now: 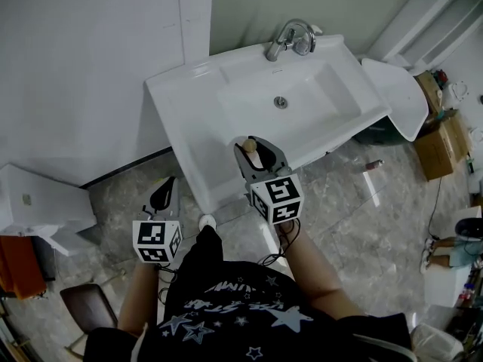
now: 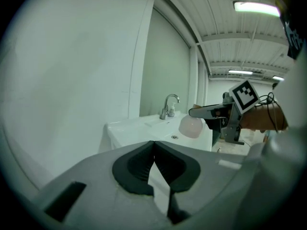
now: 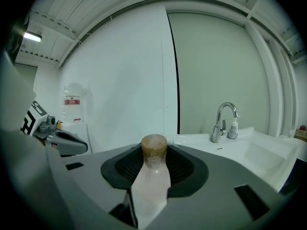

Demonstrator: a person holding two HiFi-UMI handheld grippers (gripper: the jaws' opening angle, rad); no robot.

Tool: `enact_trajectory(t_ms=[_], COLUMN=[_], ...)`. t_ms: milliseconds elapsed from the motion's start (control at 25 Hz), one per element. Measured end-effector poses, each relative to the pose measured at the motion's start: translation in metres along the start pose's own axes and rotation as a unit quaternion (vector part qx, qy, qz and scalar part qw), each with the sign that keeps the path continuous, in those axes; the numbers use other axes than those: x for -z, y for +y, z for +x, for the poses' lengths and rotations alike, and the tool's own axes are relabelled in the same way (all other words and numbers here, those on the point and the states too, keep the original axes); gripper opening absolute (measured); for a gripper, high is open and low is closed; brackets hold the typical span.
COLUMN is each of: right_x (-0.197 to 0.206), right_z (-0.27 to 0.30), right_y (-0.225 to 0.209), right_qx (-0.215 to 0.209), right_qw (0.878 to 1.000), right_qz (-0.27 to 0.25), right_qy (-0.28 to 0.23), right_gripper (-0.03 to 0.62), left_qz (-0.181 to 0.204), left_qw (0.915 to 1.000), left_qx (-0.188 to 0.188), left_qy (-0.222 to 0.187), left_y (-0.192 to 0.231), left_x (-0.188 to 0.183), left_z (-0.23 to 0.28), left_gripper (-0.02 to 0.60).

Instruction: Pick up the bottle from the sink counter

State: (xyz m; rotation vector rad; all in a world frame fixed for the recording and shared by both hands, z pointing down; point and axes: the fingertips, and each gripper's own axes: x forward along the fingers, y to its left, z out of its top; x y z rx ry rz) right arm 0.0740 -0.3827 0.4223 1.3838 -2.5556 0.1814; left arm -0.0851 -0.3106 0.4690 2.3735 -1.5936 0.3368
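Jaws of the right gripper stand partly apart and are clamped on the neck of the bottle, their dark ribbed pads pressing it from both sides just under its brown cap. Its pale, pinkish body hangs below the jaws, toward the camera in the right gripper view. From the head view the bottle sits in that grip over the front edge of the white sink counter, near the basin. In the left gripper view its rounded body shows in front of the counter's edge, and whether it touches the surface cannot be told. Behind it, at the back of the basin, stands a chrome faucet, with a small white dispenser just beside it. The left gripper is held low, well apart from the bottle, off the counter's front left corner and over the marbled floor. Its jaws are closed together with nothing between them, the black pads meeting along a thin seam.
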Motion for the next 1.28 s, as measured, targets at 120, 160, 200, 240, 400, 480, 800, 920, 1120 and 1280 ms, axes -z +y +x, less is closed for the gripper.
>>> enact_trajectory(t_ms=[120,160,200,240,400,480,800,920,1120,1280], right_x=[-0.001,0.000,0.002,0.004,0.011,0.015,0.037,0.049,0.067,0.080], right_z=[-0.031,-0.041,-0.051,-0.061,-0.101,-0.122,-0.199,-0.225,-0.262,-0.284], right_y=[0.007,0.010,0.012,0.015,0.028,0.035,0.063,0.072,0.083,0.087], right_qx=[0.003,0.004,0.005,0.005,0.006,0.006,-0.003,-0.003,-0.004,-0.002], right_qw=[1.000,1.000,1.000,1.000,1.000,1.000,1.000,1.000,1.000,1.000], right_qz=[-0.002,-0.003,-0.005,-0.007,-0.011,-0.012,-0.013,-0.008,-0.001,0.004], right_qy=[-0.007,-0.008,-0.009,-0.010,-0.013,-0.014,-0.013,-0.010,0.009,0.012], right_gripper=[0.146,0.146,0.146,0.146,0.146,0.146,0.146,0.146,0.146,0.146], left_qz=[0.004,0.005,0.006,0.007,0.009,0.010,0.015,0.013,0.010,0.009], left_qw=[1.0000,0.9999,0.9999,0.9999,0.9996,0.9995,0.9991,0.9992,0.9995,0.9997], left_qx=[-0.001,-0.002,-0.003,-0.004,-0.010,-0.011,-0.021,-0.020,-0.018,-0.016], left_qy=[-0.008,-0.010,-0.012,-0.014,-0.025,-0.028,-0.034,-0.031,-0.023,-0.017], left_y=[-0.014,-0.019,-0.023,-0.028,-0.046,-0.057,-0.103,-0.121,-0.145,-0.160], left_x=[0.002,0.004,0.005,0.007,0.014,0.019,0.040,0.051,0.066,0.078], left_z=[-0.021,-0.028,-0.035,-0.042,-0.072,-0.087,-0.152,-0.173,-0.199,-0.213], left_gripper=[0.017,0.017,0.017,0.017,0.017,0.016,0.017,0.017,0.017,0.017])
